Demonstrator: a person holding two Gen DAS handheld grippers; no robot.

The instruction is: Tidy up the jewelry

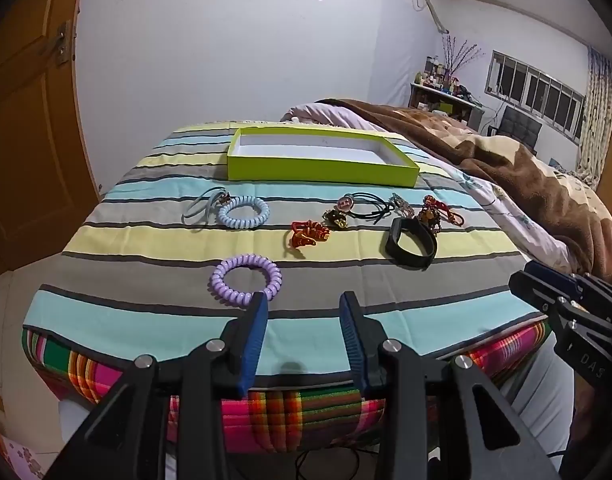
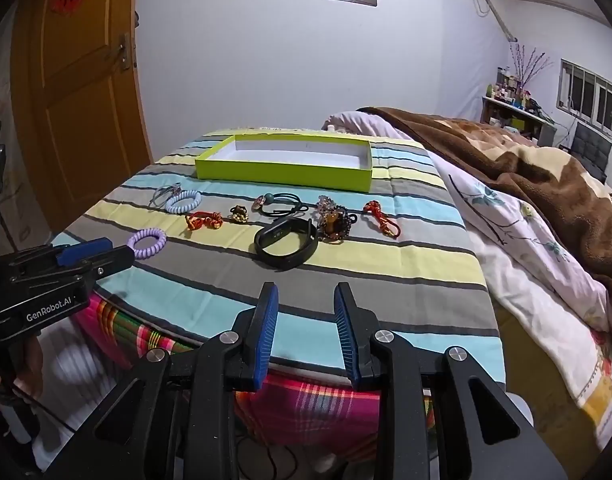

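Both sets of fingers released, nothing gripped: left gripper [image 1: 303,304], right gripper [image 2: 306,296]. Jewelry scattered on striped table [image 1: 145,300], green box [image 1: 322,168] empty behind. Best bet: started with purple coil [image 1: 246,278], pinched the ring's edge. Door's red sign only visible from right wrist.

Black grippers, ribbed blue fingers [image 1: 251,336]

Open left hand-held gripper [image 1: 303,302] hovers beside purple coil bracelet [image 1: 246,281], holding nothing.
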